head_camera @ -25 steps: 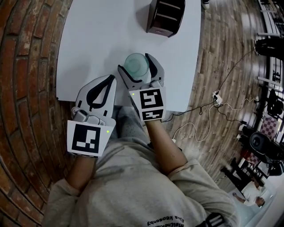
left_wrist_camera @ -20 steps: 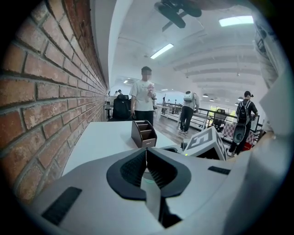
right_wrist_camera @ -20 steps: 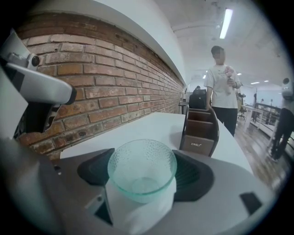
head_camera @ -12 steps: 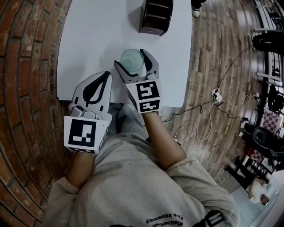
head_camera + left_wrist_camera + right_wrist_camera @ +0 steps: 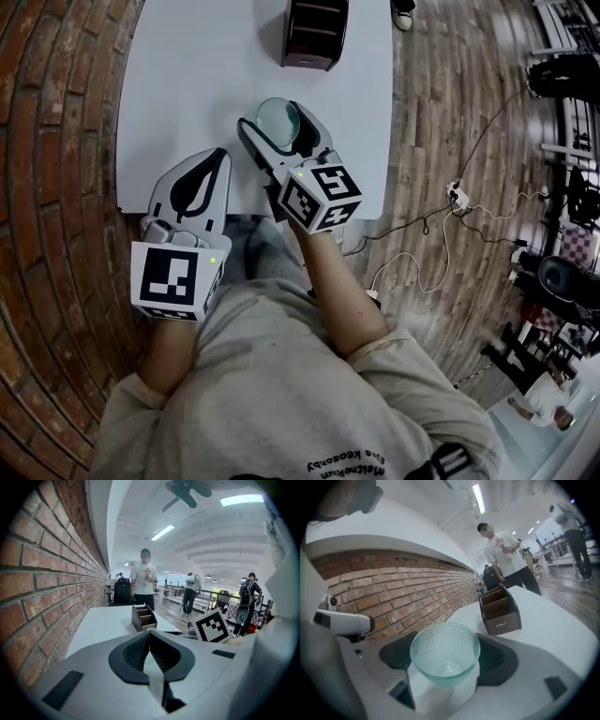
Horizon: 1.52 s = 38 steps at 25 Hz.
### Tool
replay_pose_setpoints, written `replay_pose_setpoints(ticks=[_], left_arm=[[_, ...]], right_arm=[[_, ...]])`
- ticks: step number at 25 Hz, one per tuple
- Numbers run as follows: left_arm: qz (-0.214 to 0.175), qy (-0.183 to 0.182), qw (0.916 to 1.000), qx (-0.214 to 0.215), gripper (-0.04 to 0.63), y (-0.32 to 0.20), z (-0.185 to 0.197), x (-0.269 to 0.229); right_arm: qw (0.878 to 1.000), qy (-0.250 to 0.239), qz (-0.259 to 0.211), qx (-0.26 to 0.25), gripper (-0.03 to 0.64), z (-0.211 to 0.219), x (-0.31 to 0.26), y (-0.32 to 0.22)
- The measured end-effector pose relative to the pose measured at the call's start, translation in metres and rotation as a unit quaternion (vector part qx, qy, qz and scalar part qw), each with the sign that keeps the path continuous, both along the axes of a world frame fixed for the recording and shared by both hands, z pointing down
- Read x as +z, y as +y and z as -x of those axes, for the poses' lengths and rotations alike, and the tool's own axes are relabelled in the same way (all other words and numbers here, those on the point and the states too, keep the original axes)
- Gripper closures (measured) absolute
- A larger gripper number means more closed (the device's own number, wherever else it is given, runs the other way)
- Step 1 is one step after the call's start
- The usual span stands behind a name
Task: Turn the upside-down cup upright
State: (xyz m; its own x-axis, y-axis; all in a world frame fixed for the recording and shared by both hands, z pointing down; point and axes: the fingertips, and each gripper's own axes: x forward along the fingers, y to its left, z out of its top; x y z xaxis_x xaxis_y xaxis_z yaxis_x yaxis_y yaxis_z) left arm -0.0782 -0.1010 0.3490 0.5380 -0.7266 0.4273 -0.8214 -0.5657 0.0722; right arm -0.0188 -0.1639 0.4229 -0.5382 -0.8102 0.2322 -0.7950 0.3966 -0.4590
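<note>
A pale green translucent cup (image 5: 278, 122) is clamped between the jaws of my right gripper (image 5: 283, 129), lifted just above the near edge of the white table (image 5: 187, 75). It is tilted onto its side. In the right gripper view the cup (image 5: 445, 651) shows its open mouth and inner bottom toward the camera, with a dark pad (image 5: 499, 660) pressing on each side. My left gripper (image 5: 214, 161) hovers at the table's near edge, left of the cup, its jaws shut with nothing between them. The left gripper view shows its closed fingertips (image 5: 149, 633).
A dark brown desk organizer (image 5: 314, 33) stands at the table's far end, also visible as the organizer (image 5: 500, 609). Brick wall runs along the left. A person (image 5: 144, 581) stands beyond the table. Cables and a power strip (image 5: 457, 200) lie on the wooden floor to the right.
My right gripper has rolled and risen slightly with the cup, so the cup now lies tilted instead of base up. The left gripper has stayed put.
</note>
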Motion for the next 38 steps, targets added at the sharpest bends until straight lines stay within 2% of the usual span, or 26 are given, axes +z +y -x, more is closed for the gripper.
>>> replay_pose_setpoints(ticks=[5,9,14,20,25,29,32,36,38], left_arm=[[-0.003,0.000,1.0000,0.004,0.584,0.003,-0.002,-0.002],[-0.005,-0.001,1.0000,0.005,0.584,0.003,-0.003,-0.003],[-0.009,-0.001,0.9999,0.009,0.584,0.005,-0.005,-0.006],[-0.009,-0.001,0.9999,0.012,0.584,0.006,-0.005,-0.005],[-0.008,-0.002,0.9999,0.014,0.584,0.006,-0.004,-0.004],[-0.007,-0.001,0.9998,0.018,0.584,0.005,-0.006,-0.004],[-0.011,-0.007,0.9997,0.022,0.584,0.004,-0.007,-0.004],[-0.039,-0.070,0.9955,0.051,0.584,0.003,-0.010,-0.001],[-0.041,-0.089,0.9931,0.065,0.584,0.002,-0.012,0.002]], right_arm=[[0.996,-0.093,0.002,0.010,0.232,0.000,-0.009,0.003],[0.987,-0.157,0.000,0.019,0.232,-0.002,-0.016,0.003],[0.967,-0.254,0.004,0.031,0.232,-0.009,-0.023,0.004],[0.942,-0.334,0.011,0.025,0.232,-0.007,-0.024,0.008],[0.928,-0.372,0.013,0.015,0.232,0.000,-0.025,0.010],[0.910,-0.415,0.010,0.005,0.232,0.004,-0.032,0.012],[0.905,-0.426,0.011,0.000,0.232,0.005,-0.034,0.014],[0.905,-0.425,0.011,0.000,0.232,0.004,-0.033,0.015],[0.905,-0.426,0.012,0.003,0.232,0.002,-0.033,0.016]])
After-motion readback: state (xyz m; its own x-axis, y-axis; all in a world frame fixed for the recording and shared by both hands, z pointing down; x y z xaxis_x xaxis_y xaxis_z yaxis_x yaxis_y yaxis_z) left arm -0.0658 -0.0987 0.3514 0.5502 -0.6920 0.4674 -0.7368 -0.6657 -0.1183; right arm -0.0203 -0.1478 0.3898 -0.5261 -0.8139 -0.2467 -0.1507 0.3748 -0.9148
